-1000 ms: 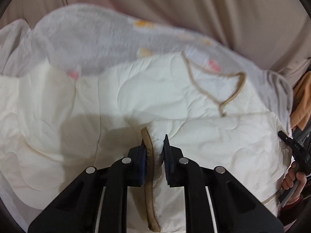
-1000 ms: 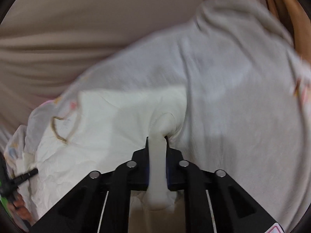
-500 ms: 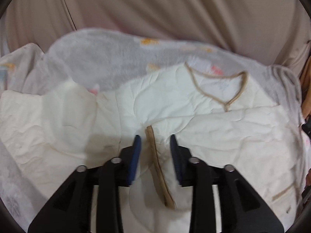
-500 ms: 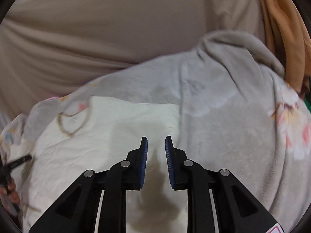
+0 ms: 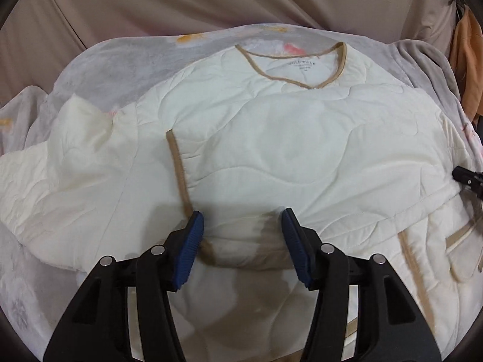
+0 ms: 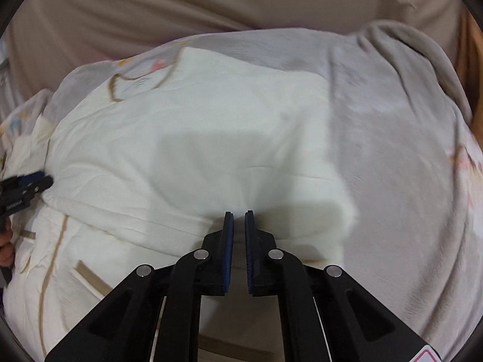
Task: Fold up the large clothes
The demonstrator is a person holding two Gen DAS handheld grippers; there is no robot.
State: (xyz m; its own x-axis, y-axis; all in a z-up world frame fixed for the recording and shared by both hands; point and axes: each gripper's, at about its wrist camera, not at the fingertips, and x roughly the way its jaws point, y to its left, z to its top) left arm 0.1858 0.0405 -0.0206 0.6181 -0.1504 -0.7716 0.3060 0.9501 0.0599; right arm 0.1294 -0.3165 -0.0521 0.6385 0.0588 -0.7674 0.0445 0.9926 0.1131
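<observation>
Left wrist view. Cream quilted jacket (image 5: pixel 271 138) lies spread on a grey fleece blanket (image 5: pixel 120 69), filling the frame from 9 o'clock to 3 o'clock. At 9 o'clock a cream sleeve (image 5: pixel 69 163) lies crumpled on the blanket. Just left of centre, a tan-bound cuff edge (image 5: pixel 178 166) of a sleeve folded across the chest runs toward 6 o'clock. At 12 o'clock is the tan-trimmed V-neckline (image 5: pixel 302 78), with a printed label inside it, text too small to read. At 4 o'clock a tan-edged pocket (image 5: pixel 455 238) is visible. The left hand-held gripper (image 5: pixel 241 238) sits at 6 o'clock, jaws spread wide, holding nothing, its blue pads (image 5: pixel 188 250) over the jacket; contact with the fabric cannot be judged. At 3 o'clock the tip of the right hand-held gripper (image 5: pixel 466 178) enters the frame. An orange cloth (image 5: pixel 468 60) hangs at 2 o'clock, and a beige sheet (image 5: pixel 211 0) forms the backdrop.

Right wrist view, slightly blurred. At 9 o'clock the left hand-held gripper shows as a black tip. The jacket occupies the left and centre; its right edge is a straight fold line, with bare blanket from there to 3 o'clock. The right hand-held gripper (image 6: pixel 238 241) at 6 o'clock has its jaws nearly together, a narrow gap showing, nothing between them.
</observation>
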